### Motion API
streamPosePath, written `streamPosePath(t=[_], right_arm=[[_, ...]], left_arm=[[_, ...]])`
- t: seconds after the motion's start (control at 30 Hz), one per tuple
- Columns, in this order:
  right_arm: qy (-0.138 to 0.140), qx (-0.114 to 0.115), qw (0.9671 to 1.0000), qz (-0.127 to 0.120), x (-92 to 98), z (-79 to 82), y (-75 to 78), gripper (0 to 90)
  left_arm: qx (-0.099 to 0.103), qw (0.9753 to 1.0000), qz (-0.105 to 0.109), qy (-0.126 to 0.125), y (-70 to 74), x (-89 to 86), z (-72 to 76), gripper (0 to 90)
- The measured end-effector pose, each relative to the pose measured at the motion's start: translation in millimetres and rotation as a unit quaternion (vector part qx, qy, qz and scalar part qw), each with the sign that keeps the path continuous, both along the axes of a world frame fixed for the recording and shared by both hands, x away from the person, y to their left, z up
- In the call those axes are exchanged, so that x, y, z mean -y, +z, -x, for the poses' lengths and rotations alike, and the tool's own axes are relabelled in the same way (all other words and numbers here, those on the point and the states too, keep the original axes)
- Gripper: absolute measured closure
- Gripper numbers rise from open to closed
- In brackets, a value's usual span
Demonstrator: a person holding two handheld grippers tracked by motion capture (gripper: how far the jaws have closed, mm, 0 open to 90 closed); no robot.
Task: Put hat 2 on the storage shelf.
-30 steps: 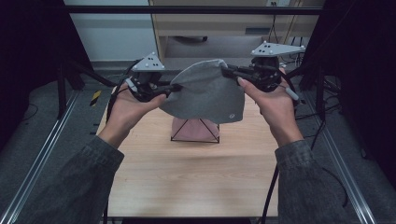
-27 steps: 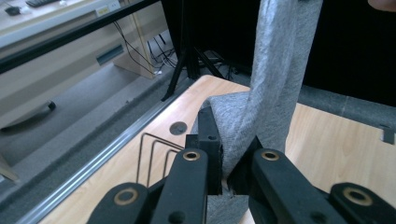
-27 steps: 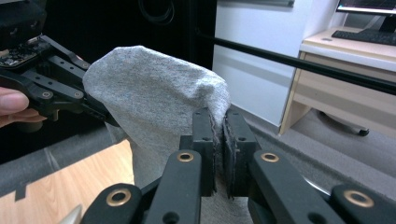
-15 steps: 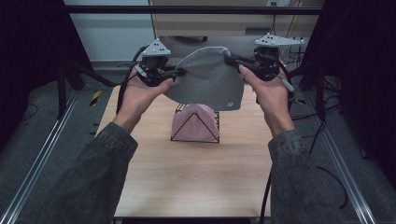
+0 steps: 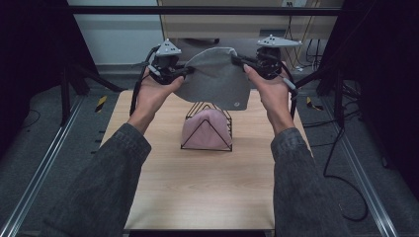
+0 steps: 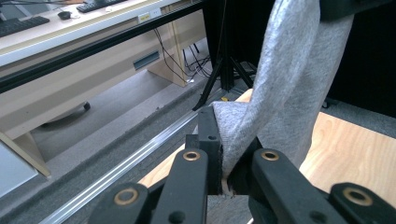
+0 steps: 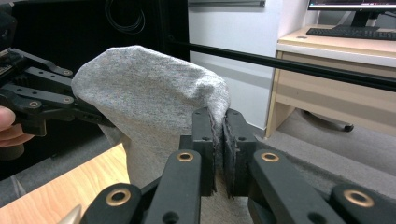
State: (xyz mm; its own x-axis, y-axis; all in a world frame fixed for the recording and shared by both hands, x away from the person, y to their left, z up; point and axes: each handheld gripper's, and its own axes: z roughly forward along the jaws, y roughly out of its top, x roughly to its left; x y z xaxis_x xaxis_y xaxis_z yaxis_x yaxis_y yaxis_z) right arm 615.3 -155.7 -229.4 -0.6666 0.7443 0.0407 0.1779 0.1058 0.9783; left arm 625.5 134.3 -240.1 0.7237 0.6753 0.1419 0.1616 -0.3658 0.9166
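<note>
I have the grey cloth (image 5: 216,79) stretched in the air above the wire rack (image 5: 207,127), left gripper (image 5: 184,71) and right gripper (image 5: 240,60) each pinching an edge. The left bite looks shallow, I think; pulling further apart could tear it free.

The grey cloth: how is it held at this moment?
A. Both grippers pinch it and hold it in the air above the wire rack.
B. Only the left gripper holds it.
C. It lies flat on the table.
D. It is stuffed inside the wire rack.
A: the left gripper and the right gripper each pinch an edge of the grey cloth, which hangs above the wire rack on the table.
</note>
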Motion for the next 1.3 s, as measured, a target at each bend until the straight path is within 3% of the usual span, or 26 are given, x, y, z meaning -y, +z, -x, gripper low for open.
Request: streamPosePath(t=[0.1,0.3,0.8,1.3], right_arm=[[-0.004,-0.005,1.0000,0.001,-2.8,-11.3,-10.2,84.8],[-0.010,-0.014,0.9998,0.010,-7.7,-19.3,-20.2,84.7],[-0.006,-0.037,0.9989,0.030,-13.0,-19.7,-42.5,84.7],[-0.004,-0.054,0.9977,0.042,-12.6,-18.7,-60.8,84.7]], left_arm=[[-0.003,1.0000,-0.003,0.002,-7.9,0.2,-6.8,86.7],[-0.018,0.9998,-0.005,0.006,-23.4,-1.6,-13.7,86.6],[-0.046,0.9988,-0.018,-0.003,-48.7,-4.1,-15.2,86.5],[-0.063,0.9979,-0.014,-0.002,-70.6,-4.4,-16.4,86.6]])
